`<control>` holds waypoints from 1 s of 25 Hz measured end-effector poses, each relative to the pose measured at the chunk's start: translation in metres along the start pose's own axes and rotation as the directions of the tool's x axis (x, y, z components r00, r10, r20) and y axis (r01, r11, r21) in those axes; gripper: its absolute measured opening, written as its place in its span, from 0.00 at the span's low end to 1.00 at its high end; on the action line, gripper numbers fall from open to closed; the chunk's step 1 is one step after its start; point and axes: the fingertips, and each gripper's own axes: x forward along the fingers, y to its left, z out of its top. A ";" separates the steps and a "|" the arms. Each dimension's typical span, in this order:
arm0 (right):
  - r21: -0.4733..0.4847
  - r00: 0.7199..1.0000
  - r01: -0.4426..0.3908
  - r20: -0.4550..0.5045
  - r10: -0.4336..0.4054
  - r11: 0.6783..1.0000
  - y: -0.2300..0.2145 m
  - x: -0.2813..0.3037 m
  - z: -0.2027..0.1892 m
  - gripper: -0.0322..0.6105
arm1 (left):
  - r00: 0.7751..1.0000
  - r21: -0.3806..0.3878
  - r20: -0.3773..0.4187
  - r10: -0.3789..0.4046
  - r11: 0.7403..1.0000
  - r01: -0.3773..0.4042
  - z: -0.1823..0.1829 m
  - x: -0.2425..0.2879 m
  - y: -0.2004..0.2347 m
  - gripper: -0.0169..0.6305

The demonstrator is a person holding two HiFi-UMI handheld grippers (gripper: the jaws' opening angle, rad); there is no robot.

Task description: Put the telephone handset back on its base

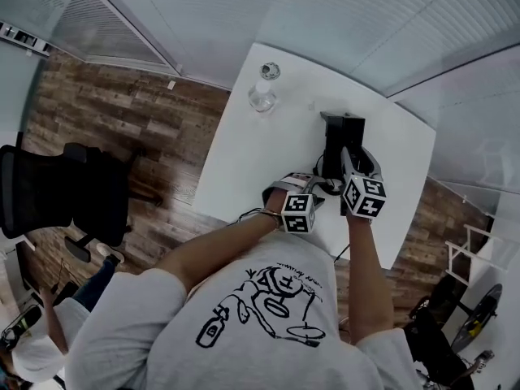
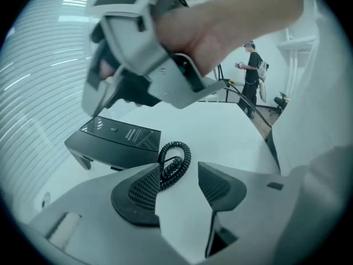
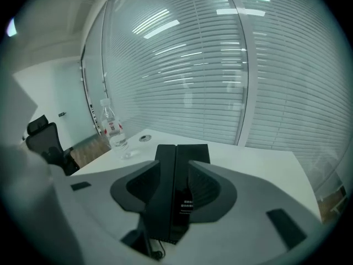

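Observation:
My right gripper [image 3: 176, 189] is shut on the black telephone handset [image 3: 172, 167], which stands lengthwise between its pads with the cord leaving its near end. In the left gripper view the handset [image 2: 129, 90] hangs in that gripper just above the flat black base [image 2: 113, 139]. The head view shows the base [image 1: 341, 130] on the white table [image 1: 252, 161], with the right gripper [image 1: 357, 159] over it. My left gripper [image 2: 179, 184] is open low over the table. The coiled cord [image 2: 174, 159] lies just ahead of its fingertips. In the head view the left gripper [image 1: 313, 187] sits beside the right one.
A clear water bottle [image 1: 262, 96] and a round cable port [image 1: 270, 71] are at the table's far left corner. A black office chair [image 1: 73, 193] stands on the wood floor to the left. Blinds line the walls. A person [image 2: 253, 65] stands far off.

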 end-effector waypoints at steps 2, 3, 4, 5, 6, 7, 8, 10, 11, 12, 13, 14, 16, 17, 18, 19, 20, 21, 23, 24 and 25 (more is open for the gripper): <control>0.002 1.000 0.002 0.019 -0.002 1.000 -0.007 -0.016 0.005 0.27 | 0.999 -0.082 0.038 0.020 0.997 -0.017 0.001 -0.015 0.011 0.35; 0.001 1.000 0.003 0.028 -0.003 1.000 -0.009 -0.024 0.008 0.26 | 0.997 -0.125 0.060 0.038 0.992 -0.031 0.002 -0.024 0.017 0.35; 0.000 0.999 0.004 0.038 -0.004 1.000 -0.011 -0.032 0.011 0.26 | 0.995 -0.170 0.081 0.058 0.984 -0.044 0.003 -0.033 0.024 0.34; -0.002 0.999 0.003 0.048 -0.003 1.000 -0.011 -0.040 0.014 0.25 | 0.991 -0.214 0.102 0.081 0.975 -0.057 0.004 -0.043 0.030 0.33; -0.005 0.998 0.000 0.058 0.000 1.000 -0.011 -0.048 0.018 0.24 | 0.987 -0.256 0.124 0.103 0.964 -0.069 0.007 -0.053 0.036 0.31; -0.009 0.998 -0.004 0.068 0.004 1.000 -0.010 -0.057 0.022 0.23 | 0.982 -0.293 0.146 0.123 0.953 -0.076 0.010 -0.063 0.042 0.28; -0.013 0.997 -0.009 0.079 0.010 1.000 -0.009 -0.065 0.026 0.22 | 0.976 -0.324 0.168 0.140 0.943 -0.079 0.014 -0.072 0.047 0.24; -0.020 0.995 -0.021 0.100 0.023 1.000 -0.006 -0.082 0.034 0.20 | 0.961 -0.374 0.212 0.176 0.923 -0.087 0.025 -0.092 0.058 0.20; -0.024 0.993 -0.027 0.112 0.030 0.999 -0.004 -0.090 0.039 0.19 | 0.951 -0.396 0.234 0.201 0.913 -0.096 0.032 -0.103 0.064 0.17; -0.029 0.992 -0.034 0.123 0.037 0.999 -0.002 -0.098 0.044 0.18 | 0.939 -0.419 0.256 0.230 0.902 -0.107 0.041 -0.115 0.071 0.15; -0.033 0.990 -0.041 0.134 0.045 0.999 0.000 -0.106 0.049 0.18 | 0.925 -0.440 0.276 0.259 0.890 -0.118 0.050 -0.128 0.078 0.13; -0.038 0.988 -0.048 0.145 0.053 0.998 0.003 -0.115 0.055 0.17 | 0.911 -0.459 0.296 0.288 0.879 -0.128 0.059 -0.141 0.083 0.12; -0.054 0.983 -0.063 0.168 0.071 0.997 0.010 -0.132 0.067 0.15 | 0.878 -0.494 0.338 0.338 0.858 -0.141 0.076 -0.167 0.091 0.10; -0.063 0.980 -0.069 0.180 0.079 0.996 0.015 -0.140 0.073 0.15 | 0.861 -0.509 0.358 0.361 0.849 -0.144 0.084 -0.179 0.095 0.10; -0.073 0.977 -0.074 0.193 0.087 0.995 0.019 -0.149 0.079 0.14 | 0.844 -0.523 0.377 0.382 0.840 -0.146 0.092 -0.192 0.097 0.10; -0.081 0.974 -0.079 0.205 0.094 0.994 0.022 -0.157 0.085 0.14 | 0.827 -0.534 0.394 0.401 0.832 -0.149 0.100 -0.204 0.099 0.10; -0.088 0.971 -0.082 0.216 0.099 0.993 0.025 -0.165 0.090 0.14 | 0.812 -0.544 0.408 0.418 0.826 -0.151 0.108 -0.214 0.100 0.09; -0.094 0.969 -0.085 0.226 0.104 0.992 0.026 -0.173 0.096 0.14 | 0.798 -0.552 0.419 0.433 0.820 -0.154 0.117 -0.224 0.100 0.09; -0.105 0.963 -0.090 0.246 0.113 0.990 0.028 -0.191 0.106 0.13 | 0.773 -0.560 0.439 0.459 0.812 -0.164 0.134 -0.240 0.099 0.09; -0.111 0.959 -0.094 0.256 0.119 0.989 0.029 -0.200 0.111 0.13 | 0.762 -0.561 0.446 0.470 0.810 -0.171 0.141 -0.247 0.098 0.09; -0.116 0.956 -0.099 0.266 0.127 0.988 0.030 -0.208 0.117 0.13 | 0.753 -0.560 0.452 0.479 0.809 -0.179 0.148 -0.254 0.097 0.09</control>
